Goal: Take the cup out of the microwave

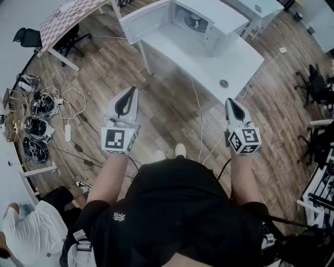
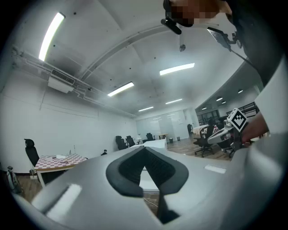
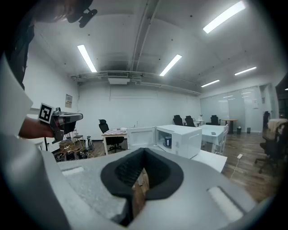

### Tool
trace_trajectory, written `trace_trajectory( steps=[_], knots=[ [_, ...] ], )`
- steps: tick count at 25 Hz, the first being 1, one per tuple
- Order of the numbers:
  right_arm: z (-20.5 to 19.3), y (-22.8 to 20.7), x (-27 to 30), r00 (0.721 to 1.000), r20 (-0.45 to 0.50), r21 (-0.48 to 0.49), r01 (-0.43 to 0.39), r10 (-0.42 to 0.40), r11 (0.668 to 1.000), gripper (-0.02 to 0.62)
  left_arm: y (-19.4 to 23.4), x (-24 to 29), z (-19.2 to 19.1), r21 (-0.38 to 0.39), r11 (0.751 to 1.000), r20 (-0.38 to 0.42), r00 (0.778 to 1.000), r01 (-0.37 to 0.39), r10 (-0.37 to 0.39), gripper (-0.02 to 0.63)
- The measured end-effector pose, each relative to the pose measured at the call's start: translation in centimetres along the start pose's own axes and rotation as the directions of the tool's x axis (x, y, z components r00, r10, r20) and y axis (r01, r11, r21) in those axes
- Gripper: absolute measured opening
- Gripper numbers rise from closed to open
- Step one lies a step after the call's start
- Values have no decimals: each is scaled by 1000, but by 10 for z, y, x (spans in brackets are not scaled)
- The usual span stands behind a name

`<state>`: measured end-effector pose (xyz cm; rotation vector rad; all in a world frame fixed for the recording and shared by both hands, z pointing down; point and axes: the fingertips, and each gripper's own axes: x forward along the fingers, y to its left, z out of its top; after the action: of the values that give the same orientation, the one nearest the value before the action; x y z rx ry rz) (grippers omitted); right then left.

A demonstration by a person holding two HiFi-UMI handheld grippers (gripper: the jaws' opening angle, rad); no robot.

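A white microwave (image 1: 209,21) stands on a white table (image 1: 209,57) with its door (image 1: 143,20) swung open to the left. Inside it sits a dark cup (image 1: 194,22), which the right gripper view also shows as a small blue cup (image 3: 168,141) in the open microwave (image 3: 184,139). Both grippers are held in the air over the wooden floor, well short of the table. My left gripper (image 1: 131,89) is shut and empty, its pads meeting at the tip (image 2: 145,149). My right gripper (image 1: 228,101) is shut with nothing in it (image 3: 143,150).
A round cable hole (image 1: 224,83) lies near the table's front corner, with cords (image 1: 201,130) running down to the floor. A checkered table (image 1: 68,15) and black chair (image 1: 70,39) stand at the left, and office chairs (image 1: 313,83) at the right. Headsets and cables (image 1: 39,122) lie on the floor.
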<state>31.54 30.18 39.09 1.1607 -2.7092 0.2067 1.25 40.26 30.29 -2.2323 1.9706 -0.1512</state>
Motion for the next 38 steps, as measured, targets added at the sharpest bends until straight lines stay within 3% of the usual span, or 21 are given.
trace_trajectory(
  steps=[11,16,20,29,34,38],
  knots=[
    [-7,-29,16,996,14,-17,-83,83,996,0,-30,25,7,57,998,-4,1000,-19,19,6],
    [-14,-39,34,991,36,60,-131,129,990,0,-31,36,8,76,995,-13,998,-57,58,8],
    [-16,-39,49,989,31,64,-147,145,987,0,-25,46,-9,60,996,-41,997,-70,73,6],
    [-14,-69,98,997,28,96,-69,67,993,0,-1,131,-19,73,997,-21,1000,17,-16,6],
    [5,-72,136,998,43,101,-43,39,994,0,19,180,-14,131,988,2,996,83,-84,6],
    [10,-77,170,999,35,92,17,-20,996,0,41,223,-23,109,985,29,990,132,-136,6]
  ],
)
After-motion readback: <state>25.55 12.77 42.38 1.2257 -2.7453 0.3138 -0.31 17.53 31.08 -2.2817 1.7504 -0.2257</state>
